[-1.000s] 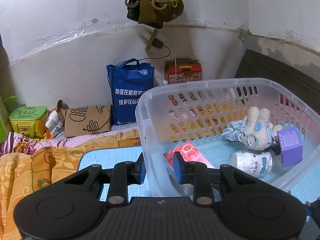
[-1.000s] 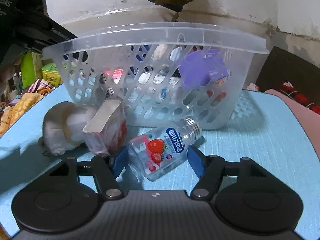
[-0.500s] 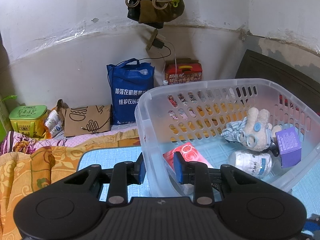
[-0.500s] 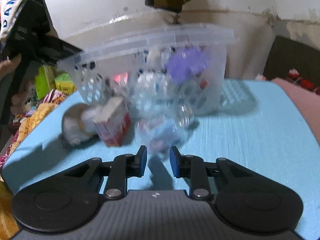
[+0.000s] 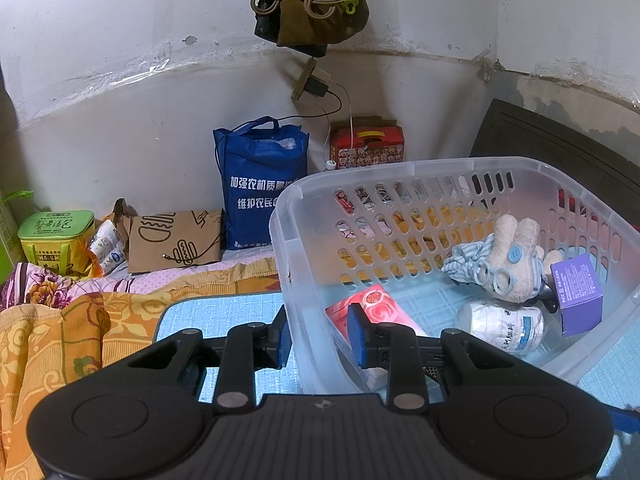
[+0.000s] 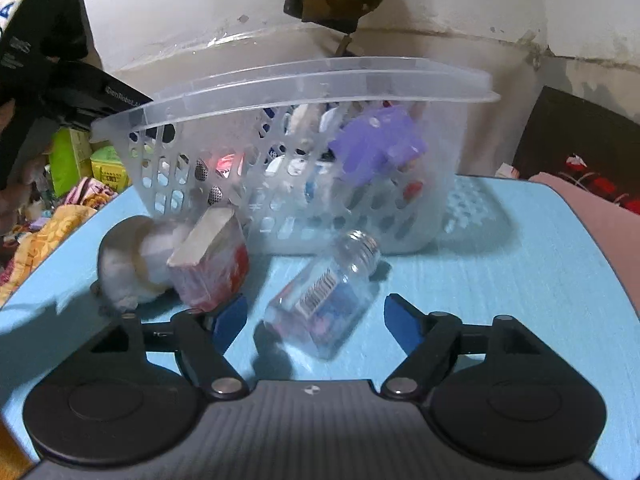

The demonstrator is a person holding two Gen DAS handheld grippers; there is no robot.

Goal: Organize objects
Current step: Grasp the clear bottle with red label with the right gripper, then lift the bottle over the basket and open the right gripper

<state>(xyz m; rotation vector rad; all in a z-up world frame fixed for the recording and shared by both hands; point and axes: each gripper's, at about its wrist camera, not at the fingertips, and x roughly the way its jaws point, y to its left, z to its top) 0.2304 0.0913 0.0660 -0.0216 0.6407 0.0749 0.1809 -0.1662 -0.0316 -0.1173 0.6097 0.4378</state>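
My left gripper (image 5: 316, 334) is shut on the near wall of the clear plastic basket (image 5: 296, 248), one finger outside and one inside. Inside lie a red packet (image 5: 372, 304), a plush bunny (image 5: 508, 256), a white bottle (image 5: 500, 326) and a purple box (image 5: 578, 290). My right gripper (image 6: 314, 322) is open and empty over the blue mat (image 6: 500, 280). A clear bottle with a strawberry label (image 6: 324, 304) lies between its fingers, blurred. A red carton (image 6: 210, 268) and a grey-white plush (image 6: 128, 268) lie at the left, before the basket (image 6: 296, 88).
A blue bag (image 5: 260, 188), a red case (image 5: 366, 148), a brown paper bag (image 5: 174, 240) and a green box (image 5: 56, 236) stand along the wall. An orange blanket (image 5: 52, 340) lies left of the mat. A pink cushion (image 6: 600, 220) borders the mat's right side.
My right gripper shut half a second ago and has opened wide again; the clear bottle has rolled so its barcode faces up. The left gripper has held still on the basket wall.
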